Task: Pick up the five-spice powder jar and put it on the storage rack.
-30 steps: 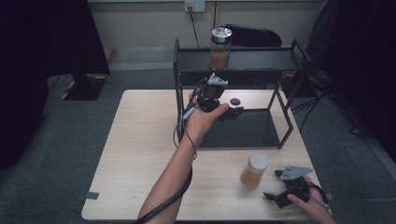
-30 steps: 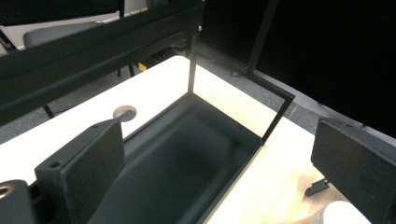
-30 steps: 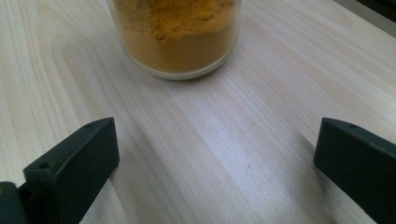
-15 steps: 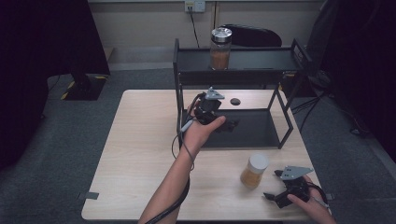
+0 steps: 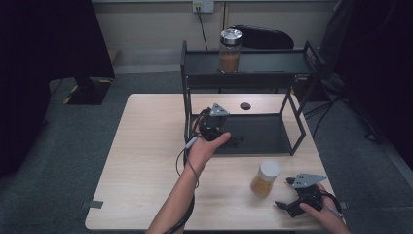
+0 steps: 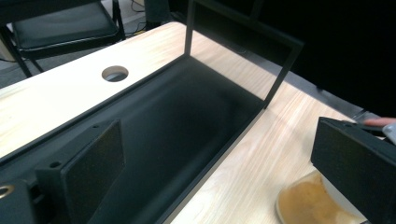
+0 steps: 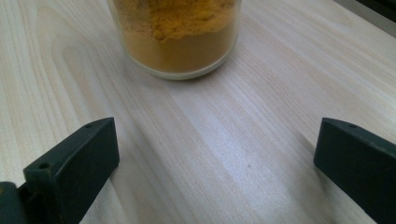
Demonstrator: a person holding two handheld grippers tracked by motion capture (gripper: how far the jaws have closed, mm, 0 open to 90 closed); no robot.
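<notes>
Resting on the table: a lidded spice jar [image 5: 265, 178] of orange powder, upright, near the front right edge of the wooden table [image 5: 146, 161].
Jar seen from right gripper view: glass base [image 7: 180, 46] directly ahead of the jaws, apart from them, bare wood between.
Jar seen from left gripper view: orange base [image 6: 308, 203] at lower right, partly hidden behind the right-hand jaw.
Right gripper [image 5: 287, 204]: held low over the table's front right corner, just beside the jar and pointing toward it; jaws spread wide, nothing between them.
Left gripper [image 5: 234, 141]: held at the front left corner of the rack, over the lower tray; jaws spread wide in its own view, gripping nothing.
Left hand [image 5: 207, 146]: wrapped round the gripper body, cable trailing down along the forearm.
Rack [image 5: 187, 97]: black two-tier metal frame standing on the rear half of the table.
Lower tray [image 6: 187, 116]: dark, flat, bare under the left gripper's jaws.
Upper shelf [image 5: 272, 63]: carries a second jar [image 5: 230, 49], silver-lidded, with brownish contents, possibly another spice.
Table hole [image 5: 245, 106]: round cable opening behind the rack's lower tray.
Chair [image 5: 265, 36]: dark seat behind the table, beyond the rack.
</notes>
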